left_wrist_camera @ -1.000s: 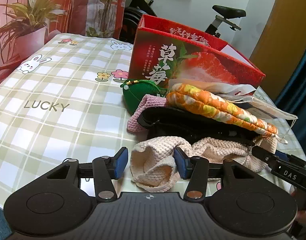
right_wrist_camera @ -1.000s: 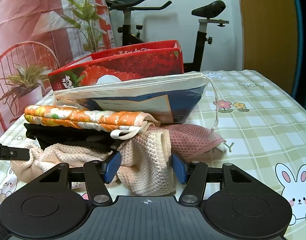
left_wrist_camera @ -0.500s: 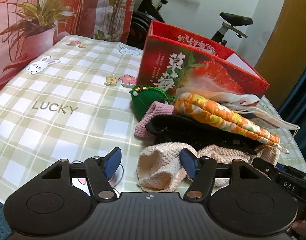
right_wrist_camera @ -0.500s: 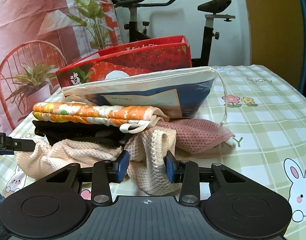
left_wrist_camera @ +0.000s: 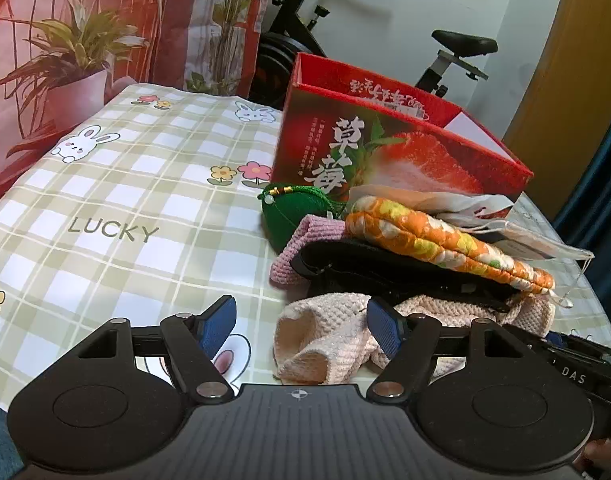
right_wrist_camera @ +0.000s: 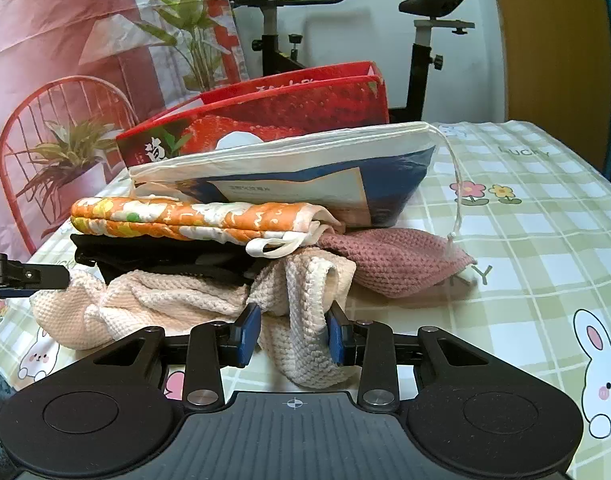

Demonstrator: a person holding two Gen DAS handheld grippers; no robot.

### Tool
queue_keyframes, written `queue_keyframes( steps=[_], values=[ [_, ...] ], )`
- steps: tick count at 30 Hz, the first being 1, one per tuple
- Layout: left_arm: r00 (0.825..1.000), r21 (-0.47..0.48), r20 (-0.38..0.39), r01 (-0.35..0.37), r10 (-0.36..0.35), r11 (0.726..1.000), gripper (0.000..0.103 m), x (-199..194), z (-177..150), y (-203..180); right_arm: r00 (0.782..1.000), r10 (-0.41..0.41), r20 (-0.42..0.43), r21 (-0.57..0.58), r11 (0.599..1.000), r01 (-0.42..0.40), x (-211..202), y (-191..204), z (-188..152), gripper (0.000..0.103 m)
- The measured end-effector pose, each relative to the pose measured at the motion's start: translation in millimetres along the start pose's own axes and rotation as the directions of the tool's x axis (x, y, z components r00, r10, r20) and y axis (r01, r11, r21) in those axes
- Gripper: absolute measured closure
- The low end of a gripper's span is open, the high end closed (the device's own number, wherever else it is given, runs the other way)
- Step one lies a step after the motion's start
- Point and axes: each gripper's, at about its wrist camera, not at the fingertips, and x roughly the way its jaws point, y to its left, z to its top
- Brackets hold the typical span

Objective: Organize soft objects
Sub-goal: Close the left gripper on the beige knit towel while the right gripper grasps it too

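A cream knitted towel (left_wrist_camera: 329, 340) (right_wrist_camera: 305, 320) lies at the bottom of a pile. On it lie a black pouch (left_wrist_camera: 389, 268) (right_wrist_camera: 157, 254), an orange floral mitt (left_wrist_camera: 437, 236) (right_wrist_camera: 193, 218), a pink knitted cloth (left_wrist_camera: 305, 240) (right_wrist_camera: 389, 256), a drawstring bag (right_wrist_camera: 305, 172) and a green pouch (left_wrist_camera: 293, 208). My left gripper (left_wrist_camera: 301, 326) is open, its right finger against the towel's left end. My right gripper (right_wrist_camera: 293, 332) is shut on the towel's right corner.
A red strawberry box (left_wrist_camera: 385, 148) (right_wrist_camera: 273, 116) stands open behind the pile on the checked tablecloth (left_wrist_camera: 105, 200). An exercise bike (right_wrist_camera: 345, 24) and a potted plant (left_wrist_camera: 77, 64) stand beyond the table. The table's near edge lies just below both grippers.
My right gripper has closed on the towel's corner. My left gripper has pulled back and shifted left, so the towel end now lies by its right finger only.
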Motion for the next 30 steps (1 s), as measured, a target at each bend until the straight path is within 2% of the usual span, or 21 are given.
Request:
queue_keyframes(
  steps=[5,9,15,18,21,23,30],
  values=[
    [1.0,0.004,0.024,-0.011,0.011,1.0,0.029,-7,0,7,1.0,0.001,-0.001,0.001,1.0,-0.001,0,0,0,0.07],
    [1.0,0.016,-0.005,0.015,-0.015,1.0,0.029,-4,-4,6,1.0,-0.002,-0.003,0.0,1.0,0.002,0,0,0,0.07],
    [0.999,0.098,-0.015,0.048,-0.046,0.994,0.029,-4,-9,-7,1.0,-0.003,-0.004,0.0,1.0,0.003,1,0,0,0.07],
    [0.999,0.136,-0.029,0.033,-0.029,0.99,0.029,2,-13,-12,1.0,-0.004,-0.004,-0.001,1.0,0.004,1,0,0,0.07],
    [0.999,0.107,-0.034,0.006,-0.002,0.994,0.03,11,-14,-6,1.0,-0.003,-0.005,-0.002,1.0,0.003,1,0,-1,0.07],
    [0.999,0.078,-0.046,0.016,-0.012,0.997,0.03,15,-14,-2,1.0,-0.004,-0.007,-0.003,1.0,0.004,1,0,-1,0.07],
    [0.998,0.075,-0.064,0.02,-0.015,0.997,0.031,32,-12,-4,1.0,-0.004,-0.009,-0.004,1.0,0.004,2,0,-1,0.07]
  ],
)
